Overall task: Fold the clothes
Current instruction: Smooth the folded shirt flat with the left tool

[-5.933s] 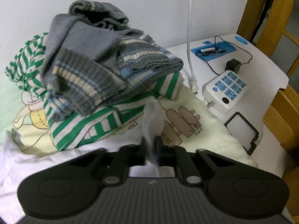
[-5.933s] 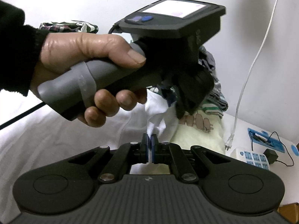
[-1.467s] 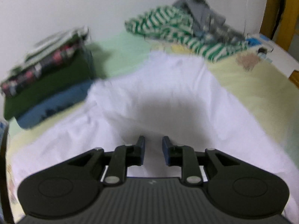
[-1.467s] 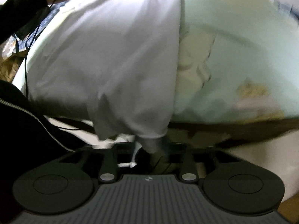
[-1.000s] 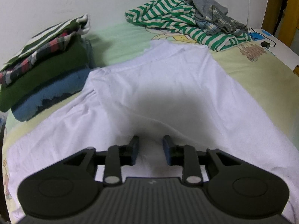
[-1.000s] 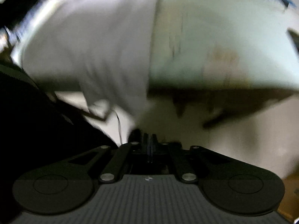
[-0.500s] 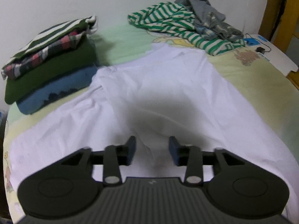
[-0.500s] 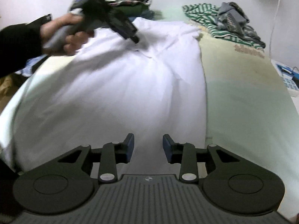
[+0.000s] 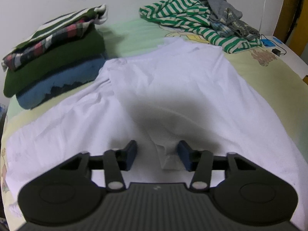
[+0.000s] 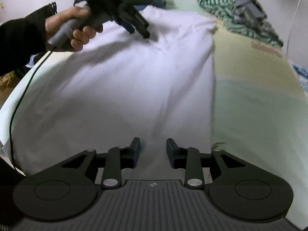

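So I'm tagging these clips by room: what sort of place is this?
Most likely a bedroom: the white garment lies spread on a bed's cartoon-print sheet against a wall, with a stack of folded clothes and a heap of unfolded ones behind.

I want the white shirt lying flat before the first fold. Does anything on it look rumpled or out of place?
Mostly flat, but not fully. On the white shirt a small ridge of cloth stands up between the closing left tongs, which do not pinch it. The sleeve beside the folded stack is bunched into wrinkles.
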The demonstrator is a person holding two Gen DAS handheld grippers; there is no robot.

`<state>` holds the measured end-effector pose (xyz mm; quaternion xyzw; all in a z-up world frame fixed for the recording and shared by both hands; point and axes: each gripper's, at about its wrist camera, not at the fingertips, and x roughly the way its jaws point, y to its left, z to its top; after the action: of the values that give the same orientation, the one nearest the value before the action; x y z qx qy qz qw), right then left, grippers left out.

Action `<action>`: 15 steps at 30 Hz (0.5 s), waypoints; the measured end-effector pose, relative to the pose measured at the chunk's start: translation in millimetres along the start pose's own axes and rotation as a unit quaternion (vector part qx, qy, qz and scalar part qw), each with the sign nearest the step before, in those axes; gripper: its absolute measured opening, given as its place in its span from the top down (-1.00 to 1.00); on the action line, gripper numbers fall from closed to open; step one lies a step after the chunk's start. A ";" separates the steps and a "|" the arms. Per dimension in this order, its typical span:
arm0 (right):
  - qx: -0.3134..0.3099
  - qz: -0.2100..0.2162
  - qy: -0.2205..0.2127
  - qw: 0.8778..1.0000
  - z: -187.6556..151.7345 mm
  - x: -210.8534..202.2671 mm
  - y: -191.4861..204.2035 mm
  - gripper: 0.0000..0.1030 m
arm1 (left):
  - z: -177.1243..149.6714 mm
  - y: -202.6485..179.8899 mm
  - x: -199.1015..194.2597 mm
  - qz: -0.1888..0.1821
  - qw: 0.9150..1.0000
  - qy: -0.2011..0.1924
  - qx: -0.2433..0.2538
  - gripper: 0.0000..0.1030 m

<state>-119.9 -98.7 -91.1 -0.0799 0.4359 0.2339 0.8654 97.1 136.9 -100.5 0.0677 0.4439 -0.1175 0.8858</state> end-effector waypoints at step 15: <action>0.086 0.040 -0.024 0.995 29.6 37.4 -14.8 0.39 | 6.4 28.7 -16.5 0.034 0.999 -0.017 -0.027 1.00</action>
<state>-72.6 -89.0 -103.7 0.0184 0.4360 0.2318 0.8694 100.2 165.6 -83.0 0.0568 0.4296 -0.0760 0.8980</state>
